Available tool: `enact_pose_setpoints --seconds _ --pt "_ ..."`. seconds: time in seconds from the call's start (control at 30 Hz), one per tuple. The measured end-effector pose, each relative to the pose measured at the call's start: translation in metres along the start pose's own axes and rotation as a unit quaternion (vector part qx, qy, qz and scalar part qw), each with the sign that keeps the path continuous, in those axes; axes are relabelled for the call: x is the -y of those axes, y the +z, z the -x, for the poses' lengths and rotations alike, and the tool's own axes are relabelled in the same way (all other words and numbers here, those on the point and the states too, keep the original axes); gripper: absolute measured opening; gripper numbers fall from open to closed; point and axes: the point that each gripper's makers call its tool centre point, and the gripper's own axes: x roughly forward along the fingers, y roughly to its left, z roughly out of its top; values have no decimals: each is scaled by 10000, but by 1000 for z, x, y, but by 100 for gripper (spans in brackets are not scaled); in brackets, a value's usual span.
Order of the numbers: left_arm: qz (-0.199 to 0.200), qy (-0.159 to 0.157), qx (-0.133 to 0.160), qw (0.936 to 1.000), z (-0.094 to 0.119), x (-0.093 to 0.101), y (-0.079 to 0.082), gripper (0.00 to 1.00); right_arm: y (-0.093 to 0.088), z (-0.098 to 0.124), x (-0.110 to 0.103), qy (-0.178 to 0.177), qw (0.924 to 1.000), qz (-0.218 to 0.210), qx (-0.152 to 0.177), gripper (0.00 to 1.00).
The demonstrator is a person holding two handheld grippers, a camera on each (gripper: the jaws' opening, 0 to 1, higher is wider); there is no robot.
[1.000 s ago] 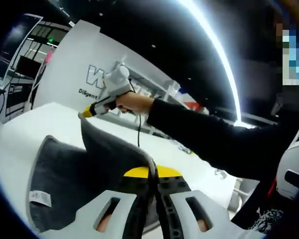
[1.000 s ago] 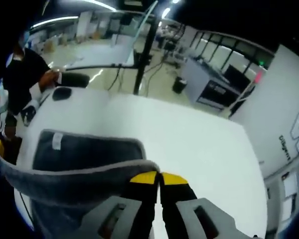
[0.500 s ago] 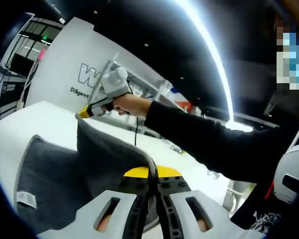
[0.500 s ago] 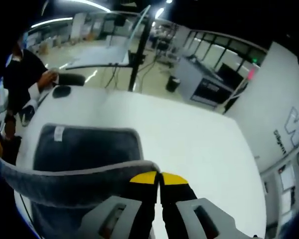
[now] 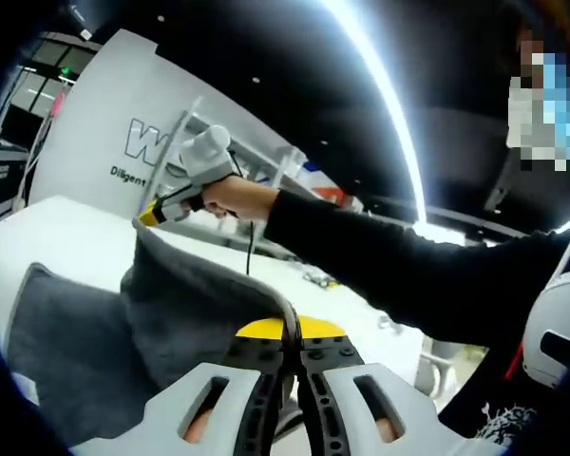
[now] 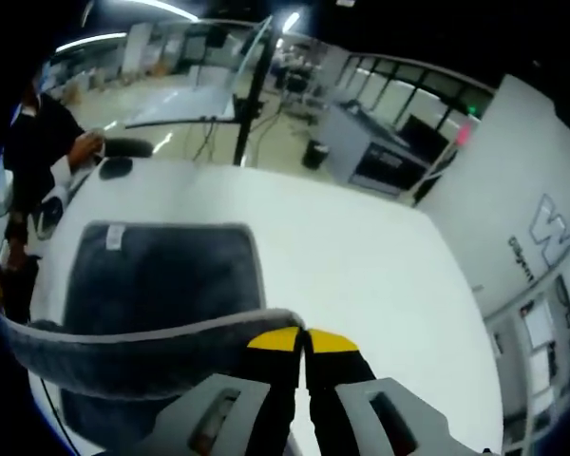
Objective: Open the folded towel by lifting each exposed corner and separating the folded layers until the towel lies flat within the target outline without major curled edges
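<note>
While both tongs [image 5: 290, 344] [image 6: 304, 344] pinch towel [image 6: 161, 275] edge above table [image 6: 361, 266], cloth looks soft, light, sags btwn grips; hold corners

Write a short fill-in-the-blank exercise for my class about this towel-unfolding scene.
1. The towel is dark ____ in colour.
2. The table under it is ____.
3. The left hand-held gripper and the right hand-held gripper are each shut on the towel's ____.
4. The fingertips of the grippers are coloured ____.

Missing words: grey; white; edge; yellow
</note>
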Motion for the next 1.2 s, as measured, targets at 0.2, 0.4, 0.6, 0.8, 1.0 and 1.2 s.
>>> enact_pose_setpoints --seconds 0.2,0.4,0.6,0.8,1.0,1.2 --pt "-1 -117 -57 9999 -10 9 -4 0 -9 14 6 -86 9999 -84 -10 0" --pt "-35 -284 -114 9995 -22 23 -4 0 -21 25 14 -165 9998 -112 -63 0" --pt "-68 -429 -145 9990 -32 33 -6 0 -37 34 20 -222 9995 -165 -144 0" --pt "-106 -609 -191 9979 -42 47 -5 0 -44 48 23 -300 9994 -142 -124 0" --pt "-290 -689 -199 9970 -53 61 -7 0 -48 63 30 -370 9990 -253 -45 0" --pt "-325 -730 -210 9966 -62 66 -10 0 -60 73 35 -477 9985 -264 -71 0"
